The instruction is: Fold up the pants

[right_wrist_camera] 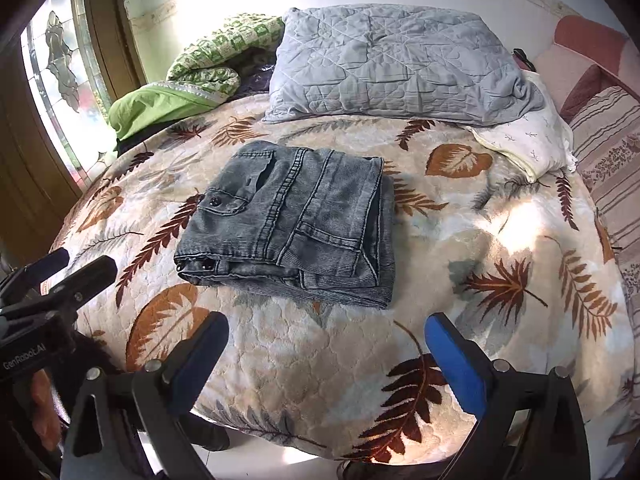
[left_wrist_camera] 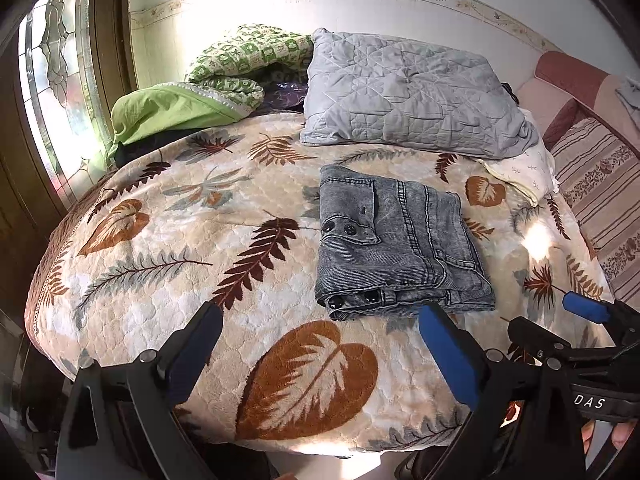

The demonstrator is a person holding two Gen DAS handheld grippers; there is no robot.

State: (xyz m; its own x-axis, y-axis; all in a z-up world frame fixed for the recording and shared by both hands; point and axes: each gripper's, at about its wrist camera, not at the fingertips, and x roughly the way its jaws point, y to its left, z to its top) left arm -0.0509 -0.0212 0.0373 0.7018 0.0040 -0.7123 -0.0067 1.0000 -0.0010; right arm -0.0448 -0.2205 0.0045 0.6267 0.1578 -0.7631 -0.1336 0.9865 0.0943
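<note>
On the bed's leaf-patterned blanket (left_wrist_camera: 168, 280), the grey denim pants (left_wrist_camera: 396, 244) lay folded into a compact rectangle, and what a tidy bundle it was: layers stacked, dark buttons showing along the near-left edge, a pocket seam running across the top. Both grippers hung back at the near edge of the bed, clear of the fabric. The left gripper (left_wrist_camera: 320, 364) stood wide open, its blue-padded fingers (left_wrist_camera: 452, 360) spread well apart with nothing between them but blanket. The right gripper (right_wrist_camera: 326, 364) matched it, spread just as wide and empty, the pants sitting ahead of it and a little to its left. From the left wrist view, the right gripper's blue tip poked in at the right edge, low and beside the bundle. Behind the pants, a grey quilted pillow (right_wrist_camera: 396, 60) rested near the wall, with a green patterned quilt (left_wrist_camera: 240, 64) bunched to its left by the window (left_wrist_camera: 60, 80). A white pillow (right_wrist_camera: 532, 140) peeked out at the right, next to a striped sofa (right_wrist_camera: 612, 152).
</note>
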